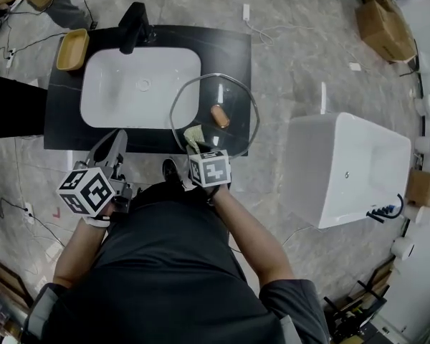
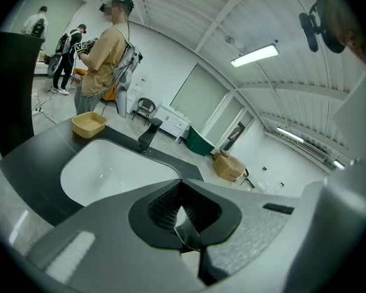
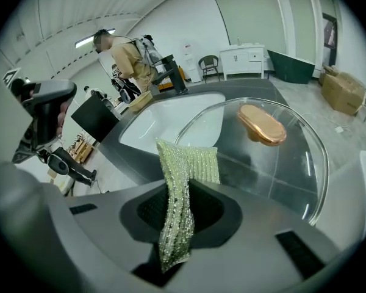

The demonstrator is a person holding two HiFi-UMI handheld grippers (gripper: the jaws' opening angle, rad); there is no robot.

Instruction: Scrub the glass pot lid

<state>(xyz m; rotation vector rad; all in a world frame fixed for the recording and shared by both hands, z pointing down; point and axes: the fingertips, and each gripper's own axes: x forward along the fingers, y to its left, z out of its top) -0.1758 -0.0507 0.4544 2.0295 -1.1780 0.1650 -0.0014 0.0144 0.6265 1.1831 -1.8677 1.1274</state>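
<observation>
The glass pot lid (image 1: 236, 95) lies flat on the right part of the black counter (image 1: 229, 45), its copper knob (image 1: 220, 115) pointing up. In the right gripper view the lid (image 3: 287, 170) and its knob (image 3: 261, 124) lie just beyond the jaws. My right gripper (image 1: 198, 145) (image 3: 180, 209) is shut on a green scrub cloth (image 1: 193, 135) (image 3: 186, 166), which reaches the lid's near rim. My left gripper (image 1: 117, 143) (image 2: 183, 215) is at the counter's front edge, left of the lid. It is shut and holds nothing.
A white sink (image 1: 140, 84) (image 2: 110, 170) fills the counter's left half, behind it a black faucet (image 1: 132, 26) and a yellow tray (image 1: 72, 49). A white bathtub (image 1: 351, 167) stands on the floor to the right. A person (image 2: 104, 54) stands behind the counter.
</observation>
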